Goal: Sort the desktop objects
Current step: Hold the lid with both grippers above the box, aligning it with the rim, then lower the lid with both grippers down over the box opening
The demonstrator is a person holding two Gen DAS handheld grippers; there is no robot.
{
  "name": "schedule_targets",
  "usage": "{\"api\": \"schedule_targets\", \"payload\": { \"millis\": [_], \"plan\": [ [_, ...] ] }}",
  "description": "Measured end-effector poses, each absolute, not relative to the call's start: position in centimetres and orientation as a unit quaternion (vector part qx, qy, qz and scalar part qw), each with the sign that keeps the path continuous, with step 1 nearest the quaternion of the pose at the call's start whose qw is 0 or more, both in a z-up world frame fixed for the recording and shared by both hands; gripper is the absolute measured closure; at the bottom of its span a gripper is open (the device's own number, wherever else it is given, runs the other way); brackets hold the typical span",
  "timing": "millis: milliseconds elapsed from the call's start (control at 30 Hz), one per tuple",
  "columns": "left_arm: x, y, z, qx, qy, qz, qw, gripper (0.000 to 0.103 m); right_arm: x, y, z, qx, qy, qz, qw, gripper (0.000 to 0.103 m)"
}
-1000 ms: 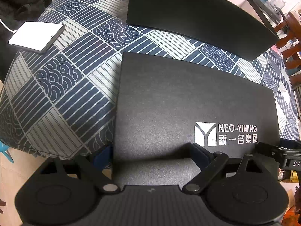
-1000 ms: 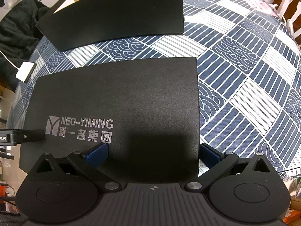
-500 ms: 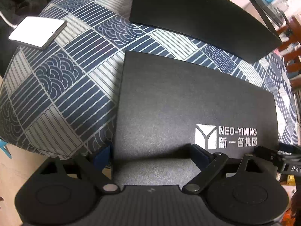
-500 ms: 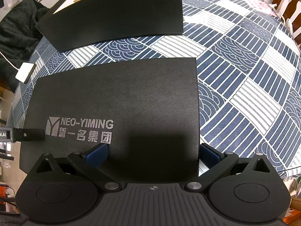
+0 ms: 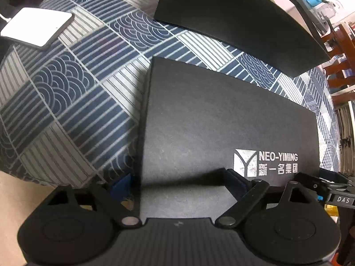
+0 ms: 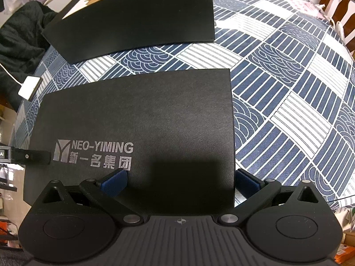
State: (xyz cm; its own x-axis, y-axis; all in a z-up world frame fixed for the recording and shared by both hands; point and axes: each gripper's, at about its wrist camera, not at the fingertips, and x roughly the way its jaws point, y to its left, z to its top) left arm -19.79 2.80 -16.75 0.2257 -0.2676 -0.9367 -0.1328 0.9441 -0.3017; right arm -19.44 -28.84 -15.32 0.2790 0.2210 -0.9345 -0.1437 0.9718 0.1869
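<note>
Left wrist view
- Landmark: the black box lid [image 5: 221, 119] with silver "NEO-YIMING" print lies flat on the desk [image 5: 66, 102], which is covered in a blue-and-white patterned cloth.
- Left tongs [image 5: 177, 180]: spread wide at the near left corner of the lid — the left blue pad sits just outside the lid's left edge, the right pad rests over the lid's top face; neither visibly presses it.
- Second black panel [image 5: 233, 15]: beyond the lid's far edge, apart from it, a strip of cloth between them.
- Phone [image 5: 37, 27]: white, flat on the cloth, well off to the far left of the lid, near the desk's edge.
- Right tongs, seen from here [image 5: 310, 180]: one black finger reaches in at the lid's near right corner, beside the logo.
- Chair [image 5: 339, 51]: brown wood, past the lid's far right side, off the desk.

Right wrist view
- Landmark: the same lid [image 6: 137, 119], logo at its near left.
- Right tongs [image 6: 180, 180]: spread wide at the lid's near right corner — the left blue pad lies over the lid's top beside the logo, the right pad just outside the lid's right edge, over the cloth.
- Left tongs, seen from here [image 6: 33, 156]: a black finger touches or overlaps the lid's left edge next to the logo; which one cannot be told.
- Second black panel [image 6: 133, 15]: beyond the lid's far edge, not touching it.
- Phone [image 6: 30, 88]: past the lid's far left corner.
- Dark garment [image 6: 20, 35]: bunched off the desk, far left of the lid.
</note>
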Motion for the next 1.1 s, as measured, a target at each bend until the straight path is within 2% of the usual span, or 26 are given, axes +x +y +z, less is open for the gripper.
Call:
{"api": "schedule_targets", "payload": {
  "millis": [133, 533, 1100],
  "plan": [
    [-19.9, 2.6, -16.4, -0.126, 0.609, -0.052, 0.782, 0.0, -19.4, -29.2, -15.5, 0.046, 0.583, 0.115, 0.803, 0.0],
    [-19.4, 2.4, -16.5, -0.145, 0.617, -0.073, 0.77, 0.0, -19.4, -29.0, -15.4, 0.053, 0.579, 0.112, 0.806, 0.0],
    [-17.6, 0.6, -12.4, -0.111, 0.611, -0.104, 0.777, 0.0, -20.3, -30.5, -10.3, 0.056, 0.546, 0.091, 0.831, 0.0]
  ]
}}
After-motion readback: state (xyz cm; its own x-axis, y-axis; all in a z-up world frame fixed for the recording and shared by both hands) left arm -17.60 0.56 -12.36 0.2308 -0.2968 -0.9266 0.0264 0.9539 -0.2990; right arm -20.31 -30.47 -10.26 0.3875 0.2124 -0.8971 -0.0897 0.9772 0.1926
